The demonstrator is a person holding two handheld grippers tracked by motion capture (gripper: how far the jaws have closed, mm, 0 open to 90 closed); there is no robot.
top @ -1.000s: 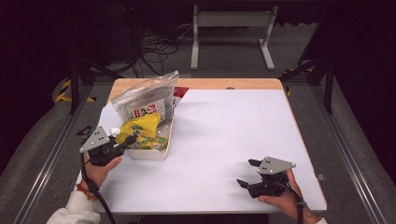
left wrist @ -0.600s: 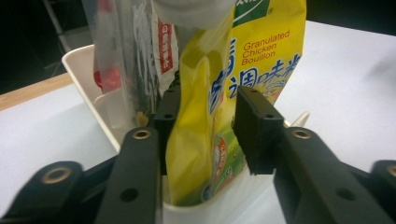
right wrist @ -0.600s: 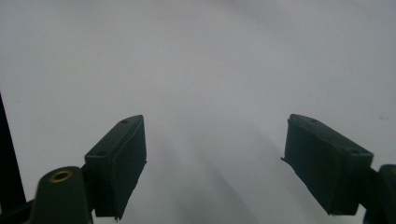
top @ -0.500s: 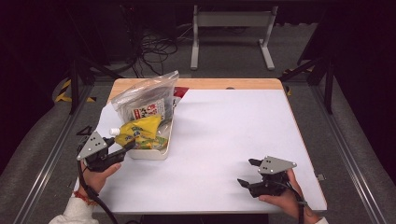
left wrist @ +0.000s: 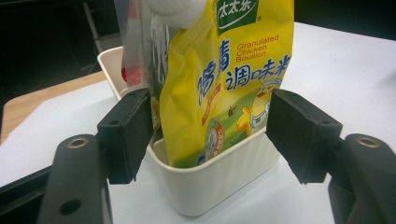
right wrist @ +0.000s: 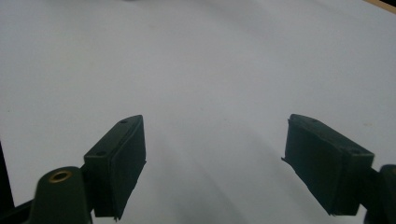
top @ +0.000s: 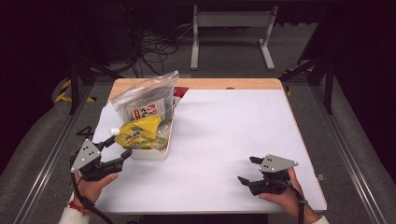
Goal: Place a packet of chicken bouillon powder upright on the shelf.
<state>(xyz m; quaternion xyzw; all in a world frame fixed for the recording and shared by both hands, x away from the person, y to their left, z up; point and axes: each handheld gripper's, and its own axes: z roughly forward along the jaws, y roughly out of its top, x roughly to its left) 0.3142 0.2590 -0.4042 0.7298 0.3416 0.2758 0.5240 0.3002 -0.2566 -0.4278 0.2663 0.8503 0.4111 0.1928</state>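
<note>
My left gripper (top: pixel 119 147) sits at the near left corner of the white worktop (top: pixel 224 140), just short of the cream tub (top: pixel 152 154), and its fingers (left wrist: pixel 126 135) have just been opening: they now stand wide with nothing clamped. In the left gripper view the yellow chicken bouillon pouch (left wrist: pixel 224 88) shows between the two pads, but there is a clear gap on each side and neither pad touches it. The pouch stands in the near end of the tub, leaning over the rim with its white cap (top: pixel 114 131) pointing toward the left edge of the worktop. Behind it in the same tub stands a clear plastic bag (top: pixel 144 98) with packets inside, rising well above the pouch. My right gripper (top: pixel 247 170) rests low over the near right part of the worktop, well apart from the tub, in my right hand (top: pixel 285 196). Its fingers (right wrist: pixel 116 163) are spread wide too, with only bare white surface between them.
</note>
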